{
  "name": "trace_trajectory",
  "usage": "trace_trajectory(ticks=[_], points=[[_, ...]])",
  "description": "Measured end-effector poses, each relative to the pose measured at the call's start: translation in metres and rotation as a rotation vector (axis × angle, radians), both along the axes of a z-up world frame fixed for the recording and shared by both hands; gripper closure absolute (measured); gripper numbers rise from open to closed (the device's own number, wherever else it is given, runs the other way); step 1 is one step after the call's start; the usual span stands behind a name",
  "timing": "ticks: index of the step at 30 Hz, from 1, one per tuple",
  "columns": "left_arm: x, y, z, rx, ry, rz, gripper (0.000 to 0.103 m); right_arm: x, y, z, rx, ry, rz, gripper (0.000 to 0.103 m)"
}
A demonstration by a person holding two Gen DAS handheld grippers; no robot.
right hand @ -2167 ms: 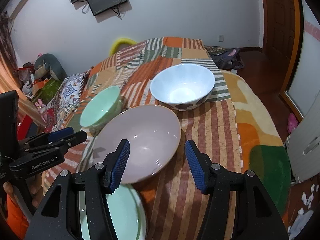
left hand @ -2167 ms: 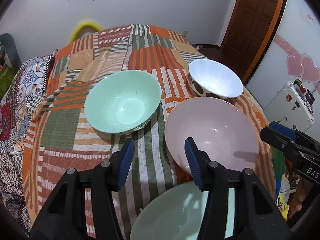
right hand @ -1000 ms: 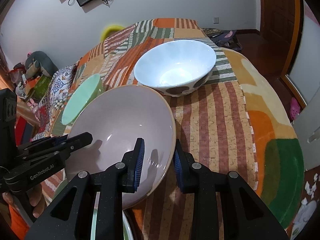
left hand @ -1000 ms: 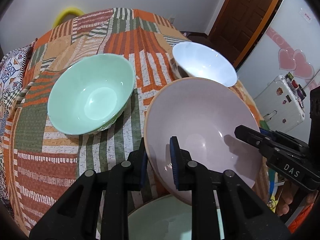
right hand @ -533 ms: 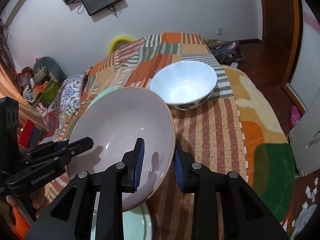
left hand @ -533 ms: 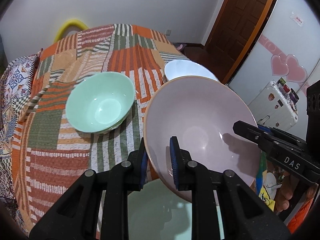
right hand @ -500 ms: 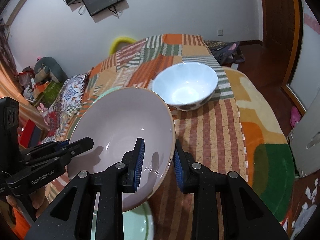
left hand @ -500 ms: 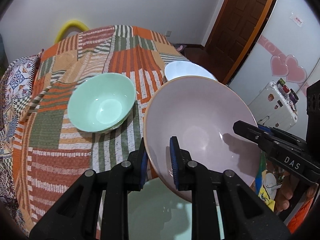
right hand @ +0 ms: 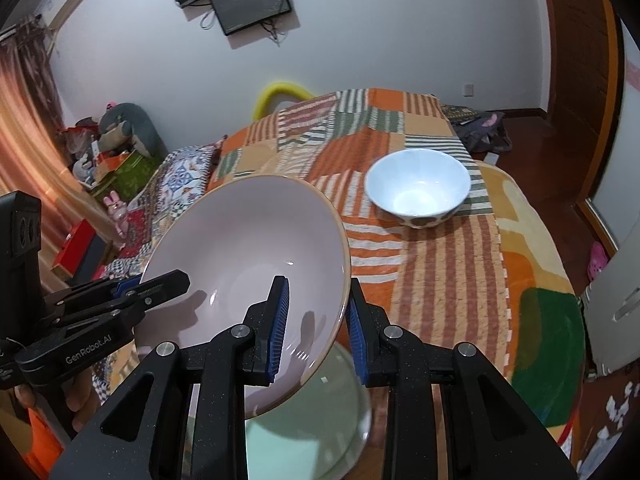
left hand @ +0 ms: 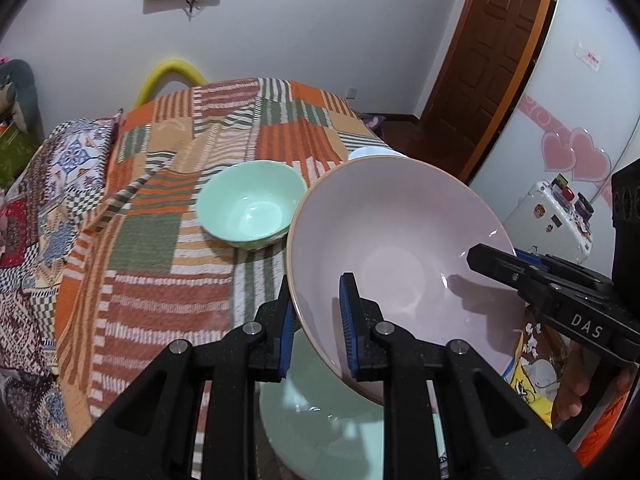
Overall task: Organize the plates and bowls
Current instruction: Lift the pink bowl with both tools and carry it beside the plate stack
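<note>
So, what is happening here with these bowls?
A person holds two hand grippers, and both the left gripper and the right gripper are shut on opposite rims of a large pink bowl. The bowl is tilted, above a pale green plate. A mint green bowl and a white bowl rest on the striped patchwork cloth.

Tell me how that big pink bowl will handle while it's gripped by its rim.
The pink bowl looks rigid and glossy, so it could slip between the pads. It is wide and thin-rimmed, with the left gripper and right gripper clamped on opposite edges; uneven motion would likely tilt it. Probably breakable if dropped.
</note>
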State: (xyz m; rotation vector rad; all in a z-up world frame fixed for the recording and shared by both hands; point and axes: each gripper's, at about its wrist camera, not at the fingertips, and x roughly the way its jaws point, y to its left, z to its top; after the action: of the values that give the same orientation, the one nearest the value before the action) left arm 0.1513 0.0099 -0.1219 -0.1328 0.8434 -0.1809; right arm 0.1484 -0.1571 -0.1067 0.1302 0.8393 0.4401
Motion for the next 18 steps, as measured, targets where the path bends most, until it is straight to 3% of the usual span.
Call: trace_trajectory(ticks=[18], points=[[-0.078, 0.078, 0.008, 0.011, -0.017, 0.165, 0.083, -0.028, 0.081, -0.007, 0.001, 0.009, 0.172, 0.077]])
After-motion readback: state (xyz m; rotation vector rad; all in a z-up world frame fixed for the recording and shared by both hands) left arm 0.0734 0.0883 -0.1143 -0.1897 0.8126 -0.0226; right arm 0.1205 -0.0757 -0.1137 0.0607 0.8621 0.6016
